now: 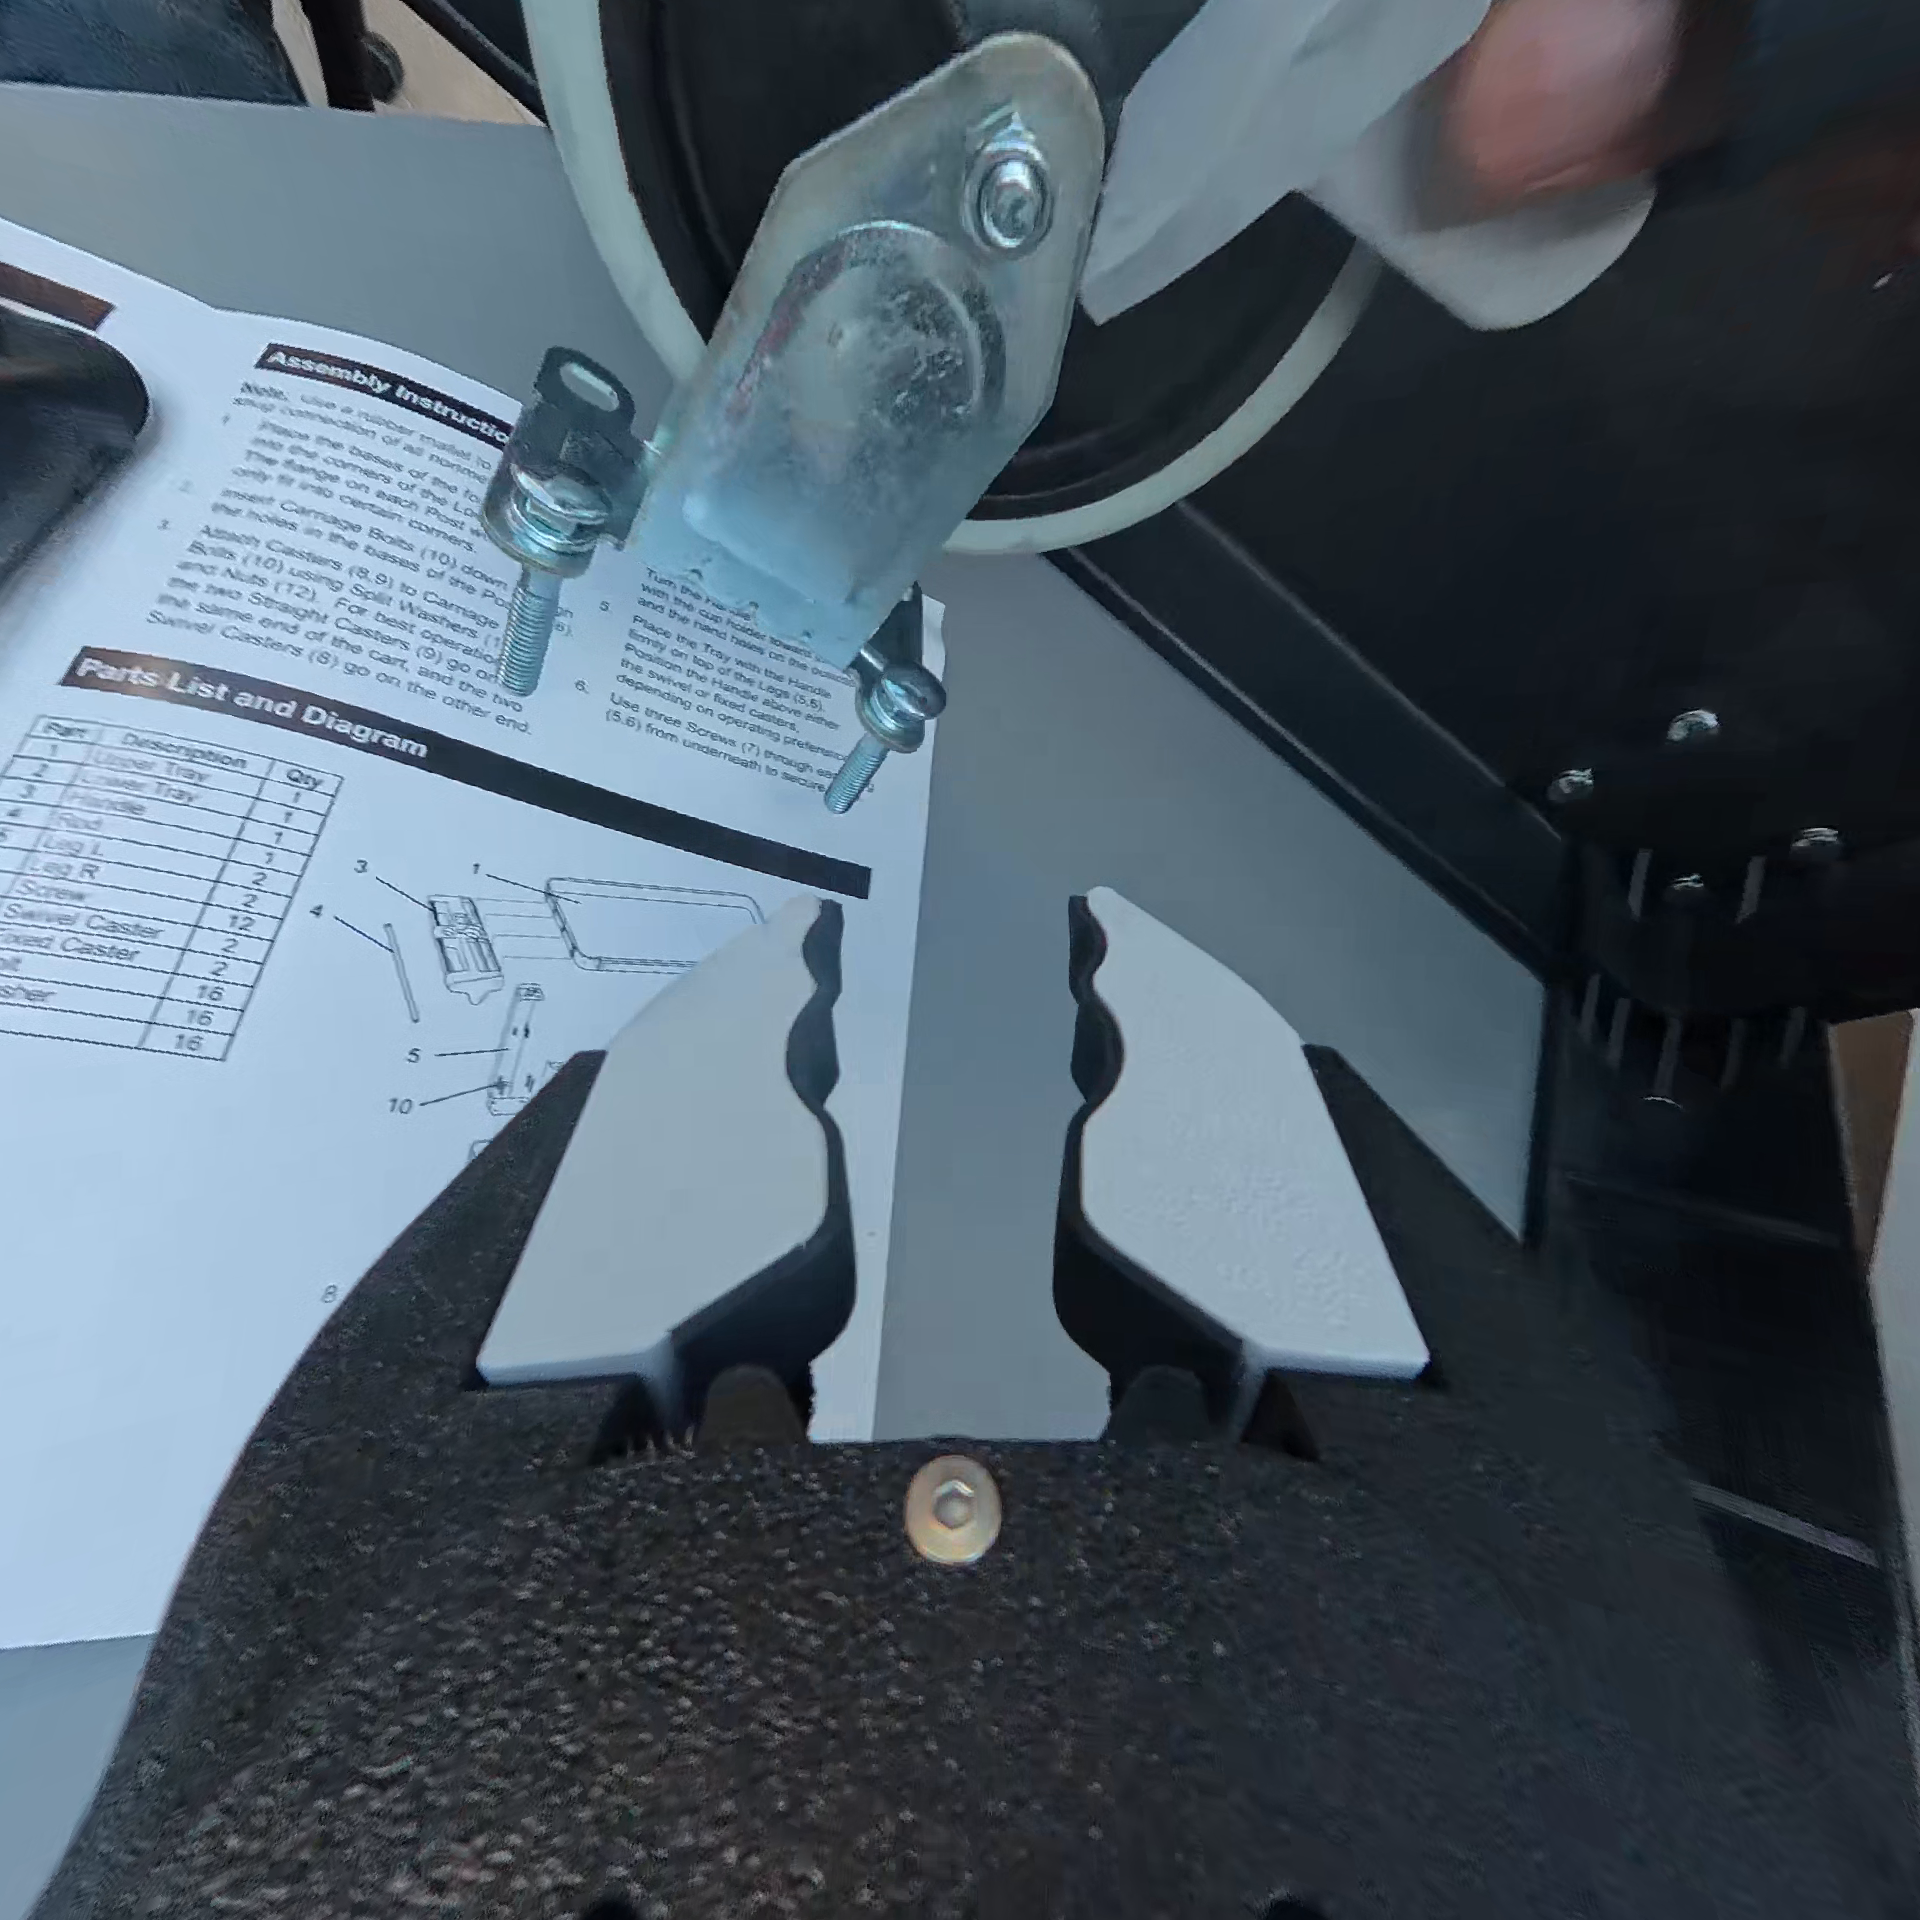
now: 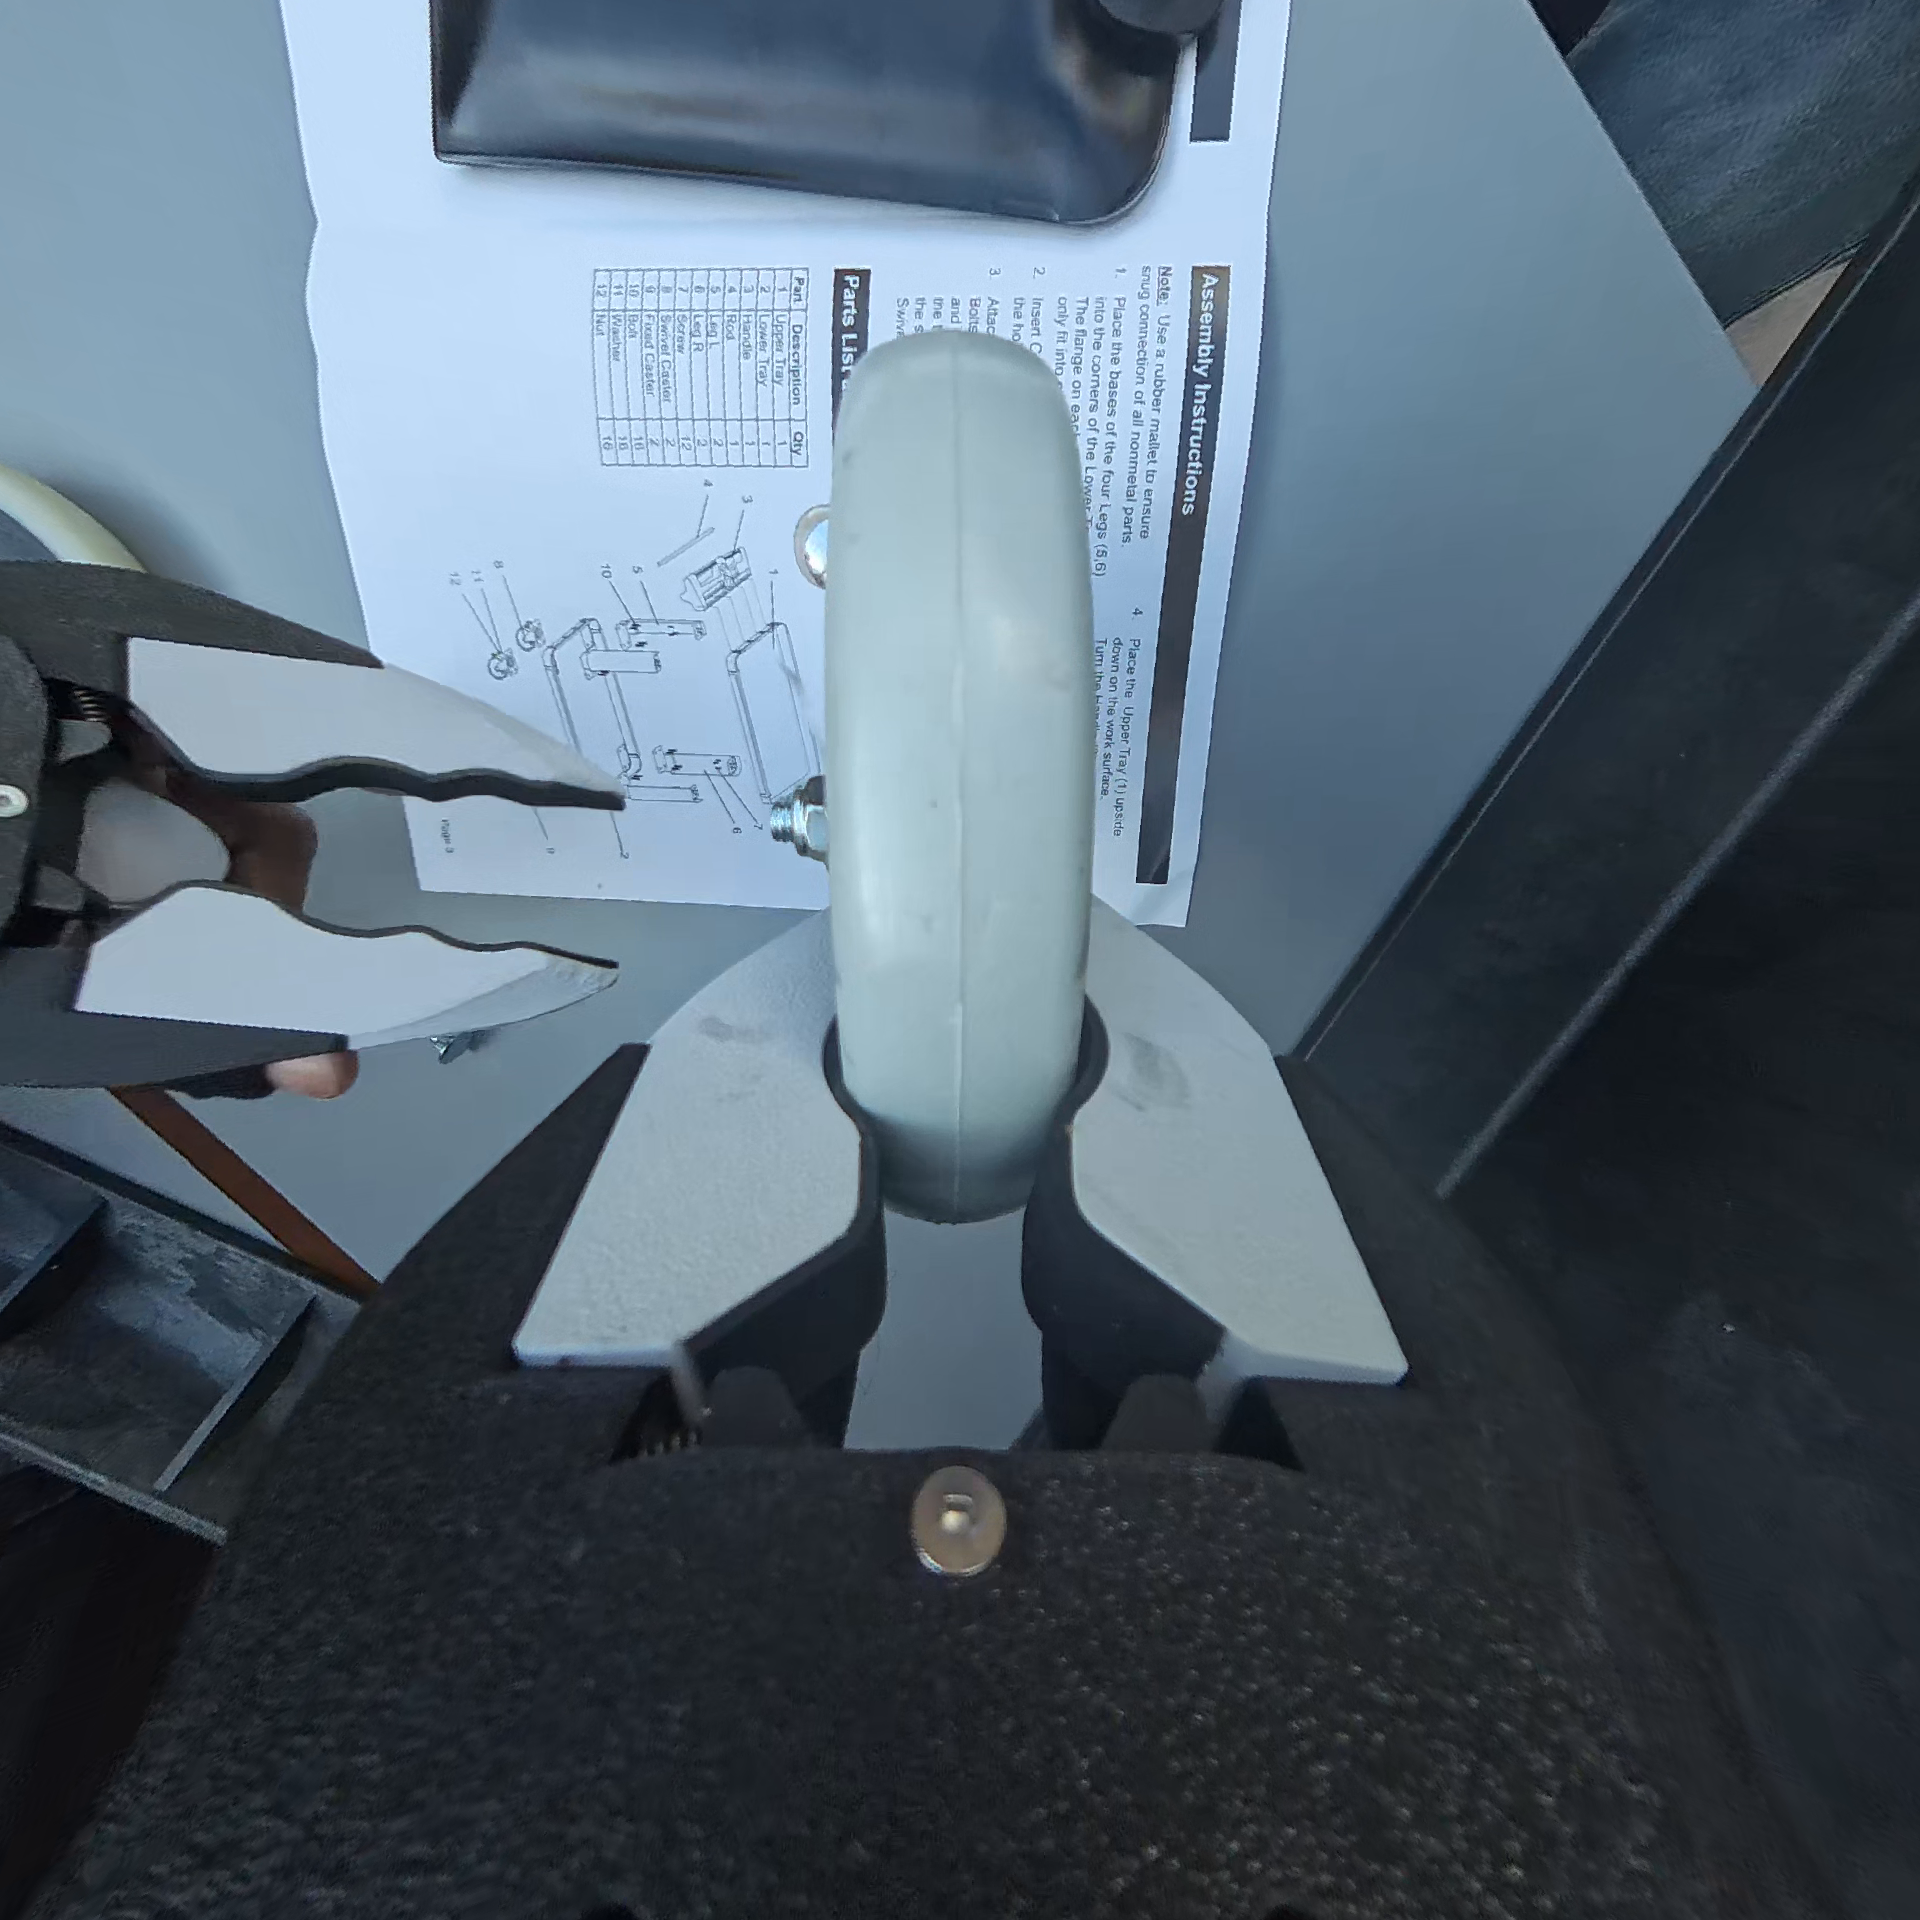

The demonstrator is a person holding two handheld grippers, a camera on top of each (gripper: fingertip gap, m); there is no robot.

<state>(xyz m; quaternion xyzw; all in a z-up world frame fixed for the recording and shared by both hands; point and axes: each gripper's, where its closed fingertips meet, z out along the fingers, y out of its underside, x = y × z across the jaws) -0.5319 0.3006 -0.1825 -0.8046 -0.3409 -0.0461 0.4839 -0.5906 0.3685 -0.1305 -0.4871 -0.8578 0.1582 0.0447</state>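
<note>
The right gripper [image 2: 961, 1101] clamps its pads on the grey caster wheel [image 2: 961, 727], holding it on edge above the instruction sheet [image 2: 499, 312], its bolted bracket [image 1: 862, 384] exposed to the left gripper [image 1: 951, 914], which hangs wide and empty beside it.

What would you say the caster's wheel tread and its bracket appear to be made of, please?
Wheel tread: pale grey, matte, faintly scuffed with a moulding seam, so probably rubber or soft plastic. Bracket: bright, mottled, reflective plate, likely zinc-plated steel, like its bolts.
</note>
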